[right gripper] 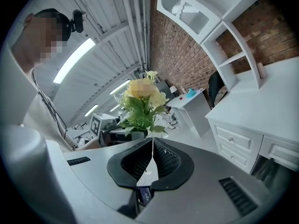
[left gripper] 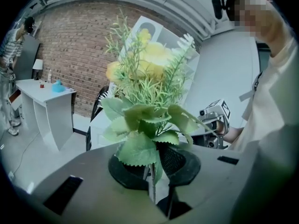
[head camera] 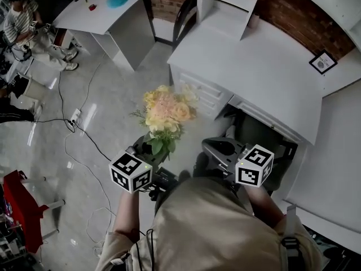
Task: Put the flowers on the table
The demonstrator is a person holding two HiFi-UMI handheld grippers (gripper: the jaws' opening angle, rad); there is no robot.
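The flowers (head camera: 164, 113), a yellow and cream bunch with green leaves, are held upright in the air over the floor (head camera: 107, 100). They are in front of the table (head camera: 254, 66), just off its drawer corner, and do not touch it. Judged against the task, the pick-up is done and the placing is not. The bunch has yet to be brought over the table top and set down. The part of the top nearest the bunch appears bare, with a shelf unit (head camera: 225, 4) standing at the table's back. The left gripper (head camera: 151, 151) has its jaws drawn in to a narrow gap and pinched on the stem (left gripper: 152, 185) below the lowest leaves, so it alone carries the bunch. The right gripper (head camera: 221, 149) is beside the flowers, on the side nearer the table. Its jaws are pressed fully together with nothing between them, and it touches neither the flowers nor the table.
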